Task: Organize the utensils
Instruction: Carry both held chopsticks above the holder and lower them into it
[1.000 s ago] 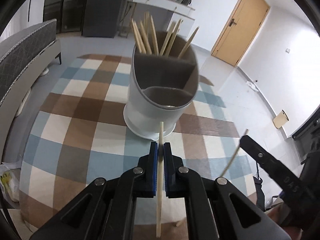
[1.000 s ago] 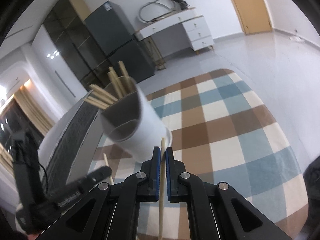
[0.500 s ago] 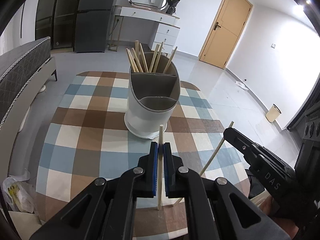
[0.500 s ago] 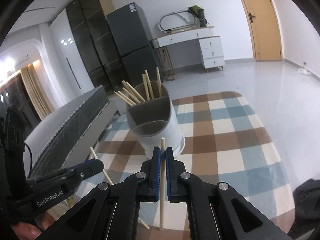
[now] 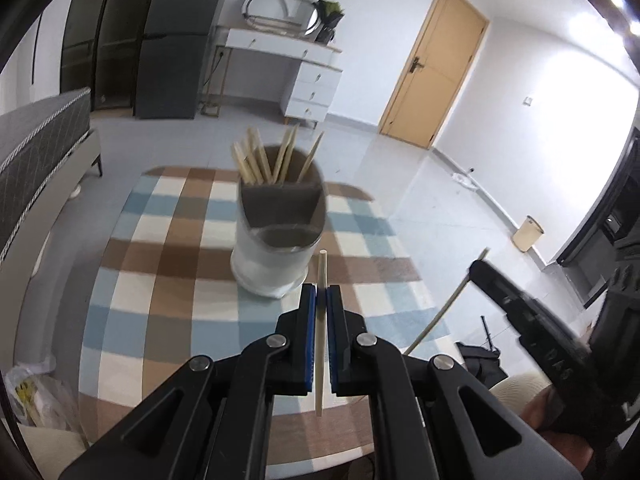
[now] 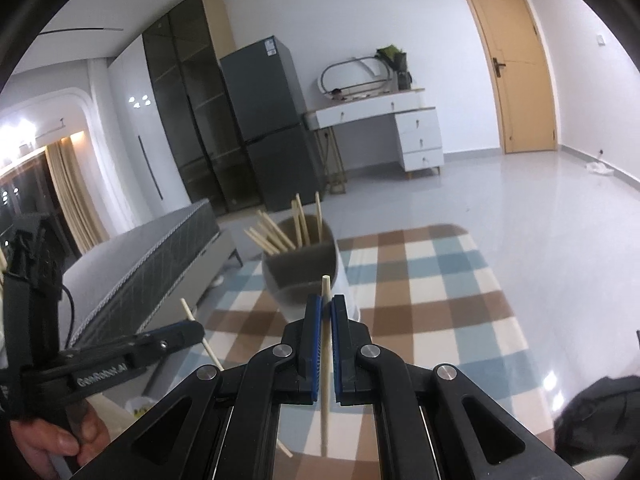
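Observation:
A white utensil holder (image 5: pixel 276 252) with grey compartments stands on the checked tablecloth (image 5: pixel 168 280); several wooden chopsticks (image 5: pixel 264 160) lean in its far compartment. My left gripper (image 5: pixel 321 296) is shut on a single chopstick (image 5: pixel 320 344), held upright just short of the holder's right side. My right gripper (image 6: pixel 326 305) is shut on another chopstick (image 6: pixel 326 360), with the holder (image 6: pixel 304 276) just beyond its tip. Each gripper shows in the other's view: the right gripper (image 5: pixel 476 266) at the right edge, the left gripper (image 6: pixel 196 328) at the lower left.
The table is round, its near edge (image 5: pixel 320 456) just under the grippers. A grey sofa (image 5: pixel 36 148) stands left, a plastic bag (image 5: pixel 28 392) lies on the floor beside it. A dark bag (image 5: pixel 480 356) sits on the floor at the right. A hand (image 6: pixel 52 444) grips the left tool.
Both grippers have risen and drawn back from the holder, each still clamping its chopstick. The holder looks smaller and farther off, and more of the room shows.

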